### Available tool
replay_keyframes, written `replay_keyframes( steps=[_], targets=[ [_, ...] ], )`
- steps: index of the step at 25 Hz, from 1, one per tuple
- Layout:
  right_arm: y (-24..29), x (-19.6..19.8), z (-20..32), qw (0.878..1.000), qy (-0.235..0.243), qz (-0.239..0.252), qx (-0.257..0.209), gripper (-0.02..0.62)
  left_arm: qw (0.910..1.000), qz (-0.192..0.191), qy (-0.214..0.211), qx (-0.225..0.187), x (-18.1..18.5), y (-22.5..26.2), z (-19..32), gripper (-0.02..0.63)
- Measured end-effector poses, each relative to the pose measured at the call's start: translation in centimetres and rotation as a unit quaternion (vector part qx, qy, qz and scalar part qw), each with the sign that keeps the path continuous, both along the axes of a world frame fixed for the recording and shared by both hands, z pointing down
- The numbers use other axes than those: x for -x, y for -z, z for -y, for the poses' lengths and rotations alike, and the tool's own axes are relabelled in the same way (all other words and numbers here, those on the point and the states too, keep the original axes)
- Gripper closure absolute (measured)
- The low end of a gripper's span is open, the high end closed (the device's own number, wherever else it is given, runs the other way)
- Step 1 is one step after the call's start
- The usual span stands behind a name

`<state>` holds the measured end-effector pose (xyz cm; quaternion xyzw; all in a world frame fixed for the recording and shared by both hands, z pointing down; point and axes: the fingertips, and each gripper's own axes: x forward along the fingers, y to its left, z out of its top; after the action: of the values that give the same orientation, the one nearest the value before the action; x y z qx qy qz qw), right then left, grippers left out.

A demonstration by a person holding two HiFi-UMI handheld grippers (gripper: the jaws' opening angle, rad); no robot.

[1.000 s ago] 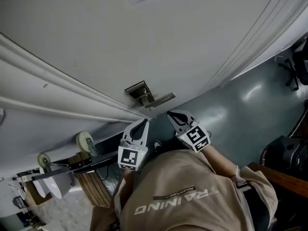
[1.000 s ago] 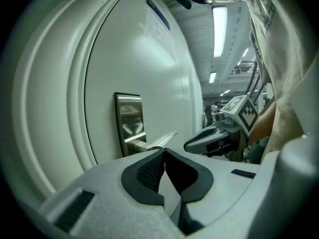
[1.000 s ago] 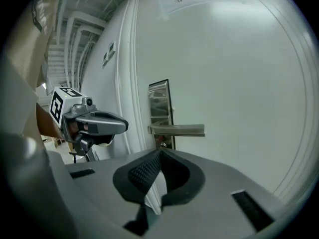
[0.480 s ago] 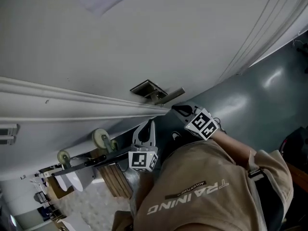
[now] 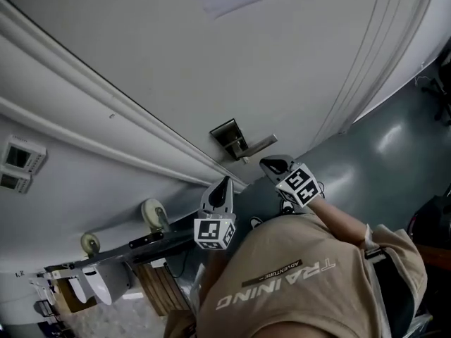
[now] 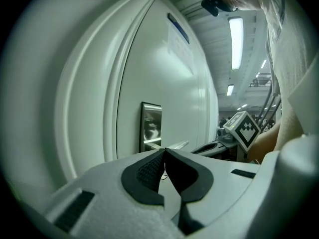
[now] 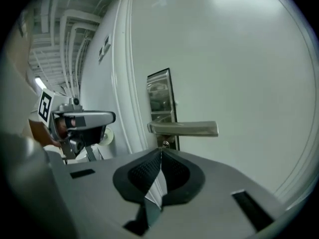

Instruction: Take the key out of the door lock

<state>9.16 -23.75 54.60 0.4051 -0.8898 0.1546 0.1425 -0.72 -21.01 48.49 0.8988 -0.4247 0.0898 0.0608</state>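
Grey-green floor (image 5: 366,153) and a wheeled cart (image 5: 151,213) adjoin a smooth white door (image 5: 211,62) with raised mouldings. A polished rectangular metal lock plate (image 7: 162,103) sits near the door's moulded edge. It carries a flat lever handle (image 7: 184,128) that extends horizontally away from that edge. The key (image 7: 164,144) is seated in the plate just below the lever. It is small and appears to project straight out from the door face. The right gripper (image 7: 160,153) points at the key from close by, ribbed black pads pressed together, holding nothing. The left gripper (image 6: 164,152) is alongside, jaws likewise together and empty.
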Motion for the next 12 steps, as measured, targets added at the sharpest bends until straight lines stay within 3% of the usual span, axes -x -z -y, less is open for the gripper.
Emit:
replay_keyframes(
  steps=[3,7,12],
  targets=[
    [-0.1,0.2,0.0,0.998,-0.029,0.042,0.032,0.581,0.9999,-0.011,-0.008,-0.001,-0.2,0.2,-0.2,0.597],
    [-1.3,0.4,0.2,0.995,-0.059,0.057,0.060,0.581,0.9998,-0.007,-0.014,-0.015,0.2,0.5,-0.2,0.597],
    [-2.8,1.5,0.2,0.982,-0.084,0.126,0.112,0.580,0.9999,-0.015,0.003,0.005,2.1,-0.7,-0.7,0.597]
  ],
)
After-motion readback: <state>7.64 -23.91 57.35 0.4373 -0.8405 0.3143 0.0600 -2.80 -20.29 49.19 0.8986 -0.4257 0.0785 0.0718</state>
